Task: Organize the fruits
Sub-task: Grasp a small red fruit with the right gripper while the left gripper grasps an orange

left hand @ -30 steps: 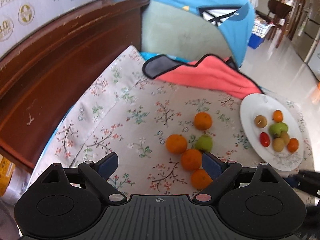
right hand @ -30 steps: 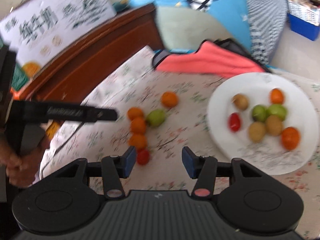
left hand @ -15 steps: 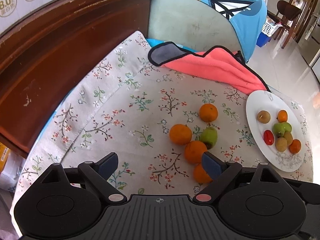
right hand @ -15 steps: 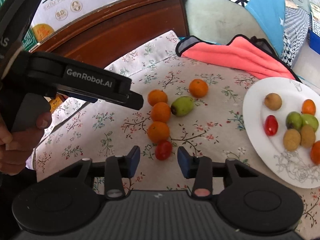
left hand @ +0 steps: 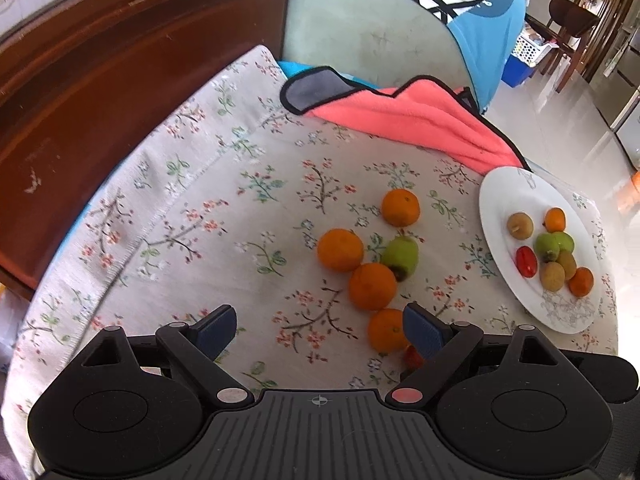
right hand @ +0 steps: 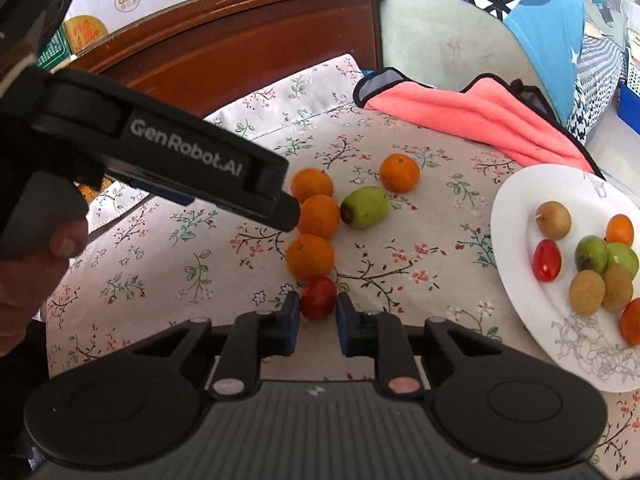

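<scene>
A small red tomato (right hand: 318,297) lies on the floral tablecloth (right hand: 168,264) with my right gripper (right hand: 317,305) closing tight on it, both pads pressing its sides. Just beyond it are three oranges in a row (right hand: 310,256), a fourth orange (right hand: 399,173) and a green fruit (right hand: 365,207). The white plate (right hand: 516,200) at the right holds several small fruits. My left gripper (left hand: 320,322) hangs open above the cloth with nothing between its fingers. The nearest orange (left hand: 386,330) sits by its right finger, and the tomato (left hand: 412,356) peeks out behind that finger.
A pink towel (left hand: 412,120) lies at the far edge of the cloth. A dark wooden cabinet (left hand: 100,80) rises along the left, and a chair draped in blue cloth (left hand: 472,16) stands behind. A hand (right hand: 32,272) holds the left gripper's body (right hand: 180,160), which juts over the oranges.
My right gripper came down to the red tomato and its jaws narrowed from wide apart until they pinch it. The left gripper stayed open and barely shifted.
</scene>
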The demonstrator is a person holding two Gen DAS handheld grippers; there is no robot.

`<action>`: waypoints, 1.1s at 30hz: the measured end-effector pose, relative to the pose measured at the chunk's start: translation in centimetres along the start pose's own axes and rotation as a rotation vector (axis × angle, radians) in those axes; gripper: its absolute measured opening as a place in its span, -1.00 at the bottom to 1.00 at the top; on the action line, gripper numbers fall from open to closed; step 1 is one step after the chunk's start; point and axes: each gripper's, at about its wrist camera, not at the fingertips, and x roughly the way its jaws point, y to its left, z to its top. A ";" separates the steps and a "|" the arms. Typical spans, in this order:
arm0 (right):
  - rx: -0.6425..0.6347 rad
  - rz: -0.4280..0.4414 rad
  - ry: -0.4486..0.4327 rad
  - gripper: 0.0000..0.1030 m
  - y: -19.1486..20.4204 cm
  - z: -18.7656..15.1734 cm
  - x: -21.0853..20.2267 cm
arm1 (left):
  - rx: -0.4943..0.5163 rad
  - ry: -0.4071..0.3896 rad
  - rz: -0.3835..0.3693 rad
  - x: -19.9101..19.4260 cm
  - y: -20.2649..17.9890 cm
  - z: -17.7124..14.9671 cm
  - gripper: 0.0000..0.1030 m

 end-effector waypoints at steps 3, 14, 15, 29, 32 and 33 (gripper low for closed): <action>0.024 0.005 0.002 -0.63 -0.8 -0.1 -0.7 | 0.002 0.001 -0.009 0.2 -0.4 -0.4 0.74; 0.095 -0.061 0.003 -0.63 -4.6 -1.3 -3.6 | 0.030 -0.015 -0.025 1.1 -2.4 -2.1 0.34; 0.108 -0.068 0.003 -0.63 -4.9 -1.3 -3.8 | 0.028 -0.012 -0.027 1.3 -2.5 -2.3 0.24; 0.200 -0.081 -0.026 -0.63 -6.6 -0.8 -5.3 | 0.111 -0.091 -0.001 1.9 -4.6 -3.3 -0.48; 0.226 -0.076 -0.034 -0.63 -7.0 -0.6 -5.7 | 0.119 -0.090 -0.012 1.7 -4.8 -3.5 -0.48; 0.231 -0.077 -0.040 -0.63 -7.1 -0.5 -5.8 | 0.125 -0.093 -0.014 1.6 -4.9 -3.5 -0.48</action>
